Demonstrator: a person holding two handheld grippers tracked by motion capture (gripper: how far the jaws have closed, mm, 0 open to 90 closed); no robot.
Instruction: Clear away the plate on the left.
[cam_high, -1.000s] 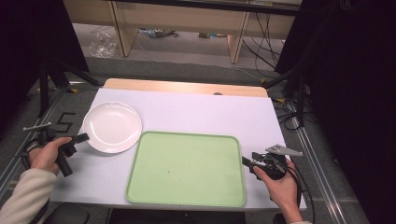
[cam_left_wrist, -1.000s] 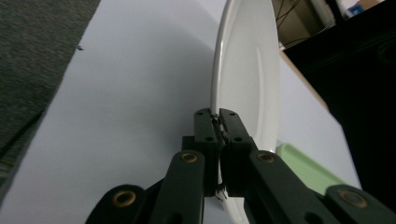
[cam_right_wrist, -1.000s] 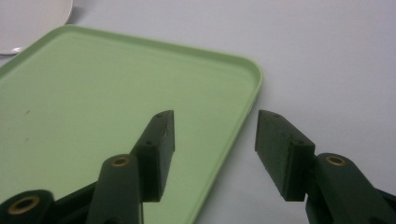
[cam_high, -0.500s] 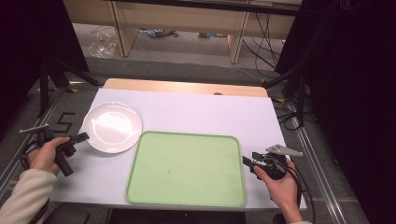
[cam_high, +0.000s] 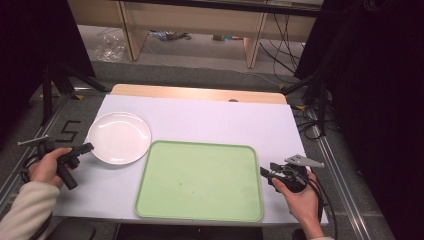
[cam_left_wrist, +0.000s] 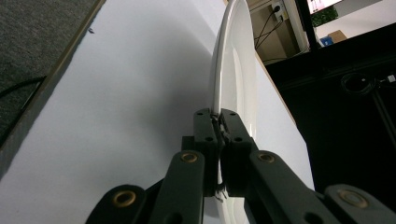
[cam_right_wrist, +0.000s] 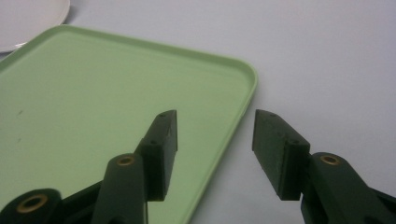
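Observation:
A white round plate (cam_high: 119, 137) lies on the white table cover at the left, beside the green tray (cam_high: 200, 181). My left gripper (cam_high: 88, 147) is shut on the plate's near-left rim; in the left gripper view the jaws pinch the plate (cam_left_wrist: 233, 84) edge-on at the left gripper (cam_left_wrist: 219, 122) tips. My right gripper (cam_high: 264, 173) stands open at the tray's right edge. In the right gripper view the right gripper (cam_right_wrist: 212, 140) straddles the rim of the tray (cam_right_wrist: 93, 107), with nothing pressed between the pads.
The table's wooden back edge (cam_high: 200, 93) runs along the far side. Cables and dark stands lie on the floor to the right (cam_high: 310, 120) and left of the table. A corner of the plate (cam_right_wrist: 32, 18) shows beyond the tray.
The plate has shifted slightly toward the upper left with my left gripper holding its rim. The right gripper has kept still.

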